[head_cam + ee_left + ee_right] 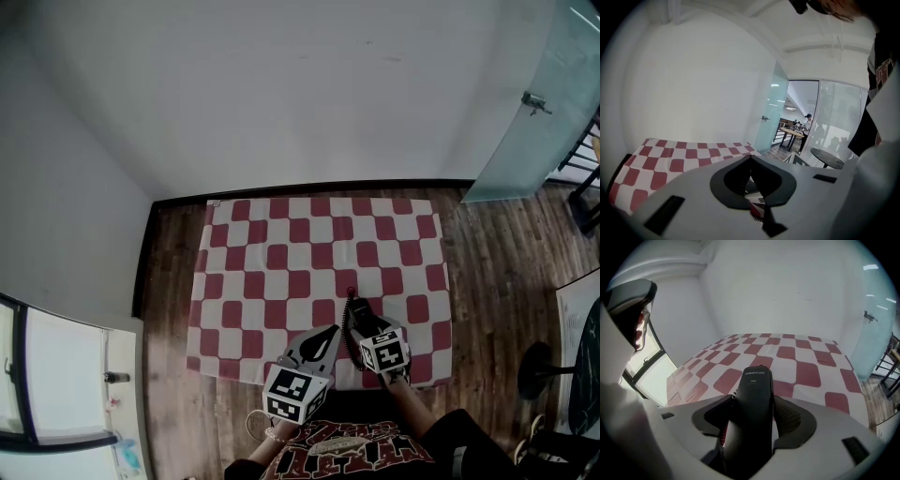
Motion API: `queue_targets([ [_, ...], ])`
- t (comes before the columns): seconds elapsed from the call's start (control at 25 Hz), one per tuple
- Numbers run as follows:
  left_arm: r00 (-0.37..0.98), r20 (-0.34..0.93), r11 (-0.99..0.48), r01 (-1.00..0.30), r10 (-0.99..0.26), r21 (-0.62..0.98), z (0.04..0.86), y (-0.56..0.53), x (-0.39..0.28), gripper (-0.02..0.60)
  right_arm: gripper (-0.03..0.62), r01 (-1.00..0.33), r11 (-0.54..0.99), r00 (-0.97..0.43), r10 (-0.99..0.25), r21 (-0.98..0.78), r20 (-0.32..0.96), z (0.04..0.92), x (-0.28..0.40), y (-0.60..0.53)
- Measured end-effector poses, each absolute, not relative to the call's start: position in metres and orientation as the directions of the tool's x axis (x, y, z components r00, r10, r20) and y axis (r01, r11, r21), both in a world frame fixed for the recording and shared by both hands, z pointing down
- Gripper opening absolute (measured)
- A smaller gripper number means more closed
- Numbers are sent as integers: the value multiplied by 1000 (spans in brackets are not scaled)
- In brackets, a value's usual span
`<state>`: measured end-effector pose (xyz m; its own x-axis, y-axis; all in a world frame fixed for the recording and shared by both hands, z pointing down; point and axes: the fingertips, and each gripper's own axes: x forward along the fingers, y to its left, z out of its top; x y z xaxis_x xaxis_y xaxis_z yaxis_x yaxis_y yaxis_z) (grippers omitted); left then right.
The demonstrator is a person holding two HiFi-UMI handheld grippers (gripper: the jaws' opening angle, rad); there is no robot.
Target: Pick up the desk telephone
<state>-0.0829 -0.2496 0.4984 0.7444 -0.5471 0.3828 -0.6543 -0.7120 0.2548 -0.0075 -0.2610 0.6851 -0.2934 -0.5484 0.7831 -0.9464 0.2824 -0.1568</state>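
Red-and-white checked cloth (pixel 281 253) spread out. Left gripper (pixel 328 336) sits idle nr its front edge, jaws closed, empty. Right gripper (pixel 754 400) straddles black plastic telephone handset (pixel 755 380) at cloth's near edge, jaws wide, pads not pressing. Prob. grasp step: next needs squeeze on mid-body, then straight lift.

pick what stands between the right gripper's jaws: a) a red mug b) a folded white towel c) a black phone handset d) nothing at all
c, the right gripper view shows a black handset standing upright between the jaws of the right gripper, above the red and white checkered cloth.
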Motion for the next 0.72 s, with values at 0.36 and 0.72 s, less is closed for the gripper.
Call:
queue_targets([
  [0.36, 740, 388, -708, -659, -549, 255, 501, -256, -101, 6, 273, -964, 247, -221, -549, -96, 806, 698, -8, -267],
  [0.72, 762, 399, -732, -628, -510, 264, 506, -260, -110, 6, 277, -975, 198, -197, -557, -101, 807, 708, -7, -269],
])
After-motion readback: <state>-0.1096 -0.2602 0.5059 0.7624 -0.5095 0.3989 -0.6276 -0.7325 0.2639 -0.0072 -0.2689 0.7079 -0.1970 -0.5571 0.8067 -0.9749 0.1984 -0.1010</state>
